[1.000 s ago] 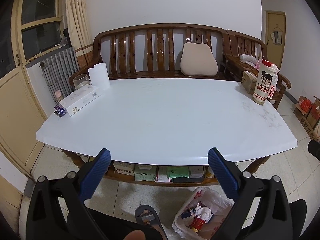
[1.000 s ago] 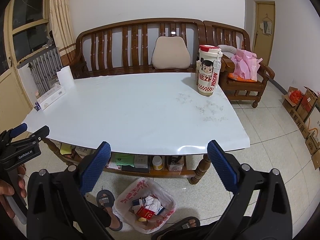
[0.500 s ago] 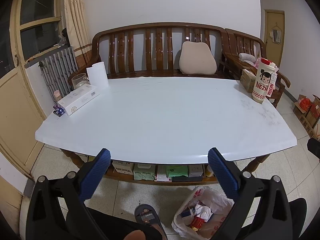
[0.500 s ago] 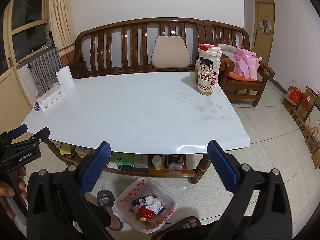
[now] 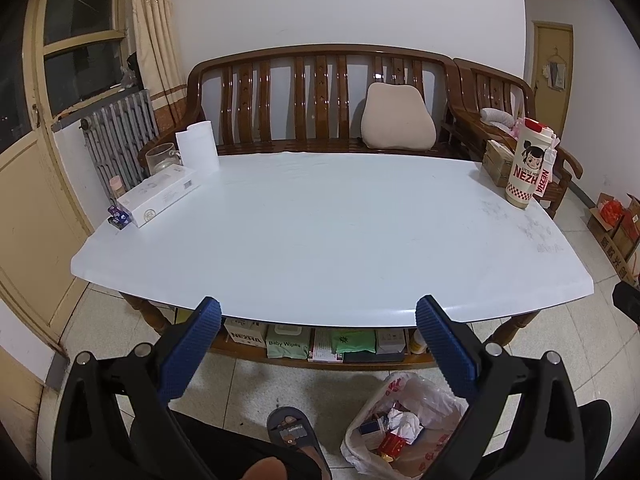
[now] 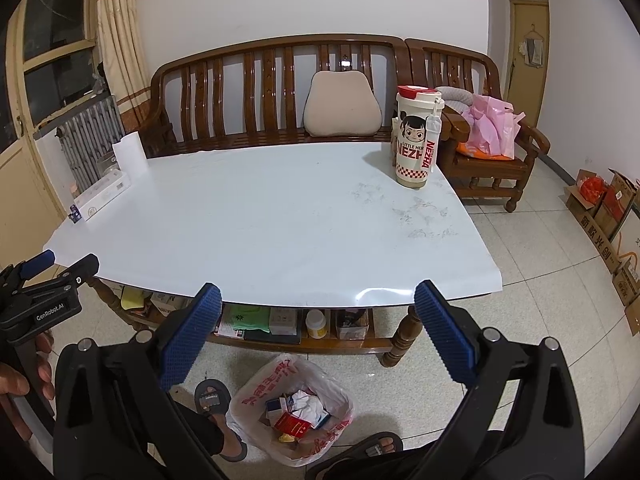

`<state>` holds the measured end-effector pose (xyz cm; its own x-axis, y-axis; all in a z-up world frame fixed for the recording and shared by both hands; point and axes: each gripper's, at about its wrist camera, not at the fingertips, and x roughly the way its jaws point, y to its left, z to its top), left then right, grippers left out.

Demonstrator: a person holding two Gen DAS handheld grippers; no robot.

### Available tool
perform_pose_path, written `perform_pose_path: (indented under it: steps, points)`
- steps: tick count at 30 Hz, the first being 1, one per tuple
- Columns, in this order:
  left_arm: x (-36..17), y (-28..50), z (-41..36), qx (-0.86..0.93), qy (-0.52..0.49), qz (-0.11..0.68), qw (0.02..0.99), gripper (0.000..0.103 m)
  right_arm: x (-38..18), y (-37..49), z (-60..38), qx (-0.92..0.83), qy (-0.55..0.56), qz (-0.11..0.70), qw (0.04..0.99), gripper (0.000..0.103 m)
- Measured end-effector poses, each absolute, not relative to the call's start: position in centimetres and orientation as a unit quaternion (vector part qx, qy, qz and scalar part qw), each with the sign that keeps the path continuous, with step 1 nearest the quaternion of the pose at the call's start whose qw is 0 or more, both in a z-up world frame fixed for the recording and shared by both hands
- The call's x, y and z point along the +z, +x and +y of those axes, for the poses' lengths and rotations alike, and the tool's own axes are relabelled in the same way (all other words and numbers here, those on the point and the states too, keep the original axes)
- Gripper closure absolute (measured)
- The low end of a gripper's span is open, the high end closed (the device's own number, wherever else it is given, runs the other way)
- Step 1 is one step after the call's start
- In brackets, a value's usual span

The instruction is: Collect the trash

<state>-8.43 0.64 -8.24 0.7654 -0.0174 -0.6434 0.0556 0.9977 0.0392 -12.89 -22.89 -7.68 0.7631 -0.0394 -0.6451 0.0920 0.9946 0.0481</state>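
Observation:
A clear plastic trash bag with red print sits open on the floor tiles below the table's near edge; it holds crumpled paper, a red packet and a small blue box. My left gripper hangs open above the floor in front of the white table, nothing between its blue pads. My right gripper is open too, held over the bag with nothing in it. The left gripper also shows at the left edge of the right wrist view, held by a hand.
On the table stand a tall cartoon cup, a white box, a paper roll and a glass jar. A wooden bench and chair lie behind. Feet in sandals flank the bag. Cardboard boxes stand at right.
Both views have drifted back slightly from the table. Nothing was taken hold of or let go.

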Motion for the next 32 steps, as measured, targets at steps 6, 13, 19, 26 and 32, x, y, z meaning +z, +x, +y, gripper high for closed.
perform_pose_path:
  steps: [6, 13, 19, 26, 32]
  points:
    - [-8.2, -8.5, 0.8, -0.021, 0.025, 0.342, 0.939, 0.008, -7.7, -12.9, -22.9, -0.036, 0.040, 0.343, 0.938, 0.008]
    - [-7.9, -8.6, 1.0, -0.017, 0.023, 0.340, 0.940, 0.008, -7.8, -12.9, -22.9, -0.037, 0.040, 0.343, 0.938, 0.008]
    - [-7.8, -8.5, 1.3, -0.020, 0.019, 0.342, 0.939, 0.008, -7.8, -12.9, -22.8, -0.037, 0.040, 0.343, 0.938, 0.008]
    - [-7.7, -8.5, 1.5, -0.017, 0.019, 0.341, 0.940, 0.008, -7.8, -12.9, -22.8, -0.036, 0.041, 0.343, 0.938, 0.008]
    - [-7.7, -8.5, 1.7, -0.013, 0.017, 0.343, 0.939, 0.008, -8.0, -12.9, -22.6, -0.039, 0.041, 0.342, 0.938, 0.008]
